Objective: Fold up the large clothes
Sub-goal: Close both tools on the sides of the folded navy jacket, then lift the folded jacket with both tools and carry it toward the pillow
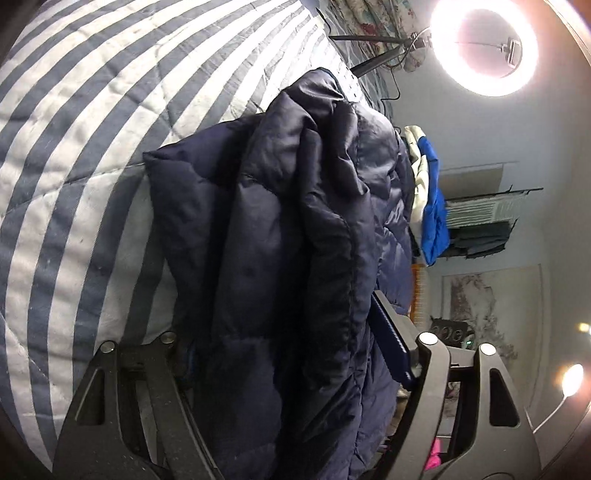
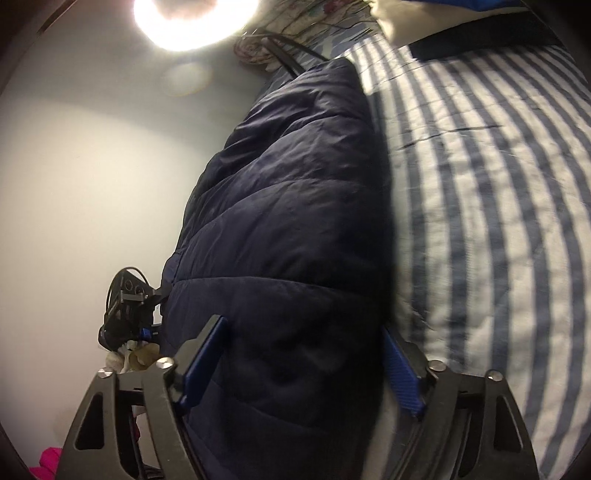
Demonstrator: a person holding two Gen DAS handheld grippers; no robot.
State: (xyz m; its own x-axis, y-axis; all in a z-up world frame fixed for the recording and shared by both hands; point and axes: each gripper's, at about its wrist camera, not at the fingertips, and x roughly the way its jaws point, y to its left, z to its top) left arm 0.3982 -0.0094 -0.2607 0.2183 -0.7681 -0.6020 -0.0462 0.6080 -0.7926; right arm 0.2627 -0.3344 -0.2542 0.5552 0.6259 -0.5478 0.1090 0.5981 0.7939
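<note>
A dark navy padded jacket (image 1: 280, 236) lies bunched on a blue-and-white striped quilt (image 1: 92, 110). My left gripper (image 1: 288, 354) is shut on a thick fold of the jacket; its right blue pad (image 1: 391, 343) shows, the left one is hidden under fabric. In the right wrist view the jacket (image 2: 288, 206) is lifted edge-on beside the quilt (image 2: 498, 203). My right gripper (image 2: 303, 365) is shut on the jacket's thick edge, with both blue pads (image 2: 205, 360) pressed against the fabric. The other gripper (image 2: 129, 310) shows at the left, at the jacket's far edge.
A ring light (image 1: 484, 44) on a tripod stands at the far end of the bed. A blue and white garment (image 1: 428, 199) lies beyond the jacket. A floral pillow (image 2: 295, 26) is at the head. Pink fabric (image 2: 48, 461) shows low at left.
</note>
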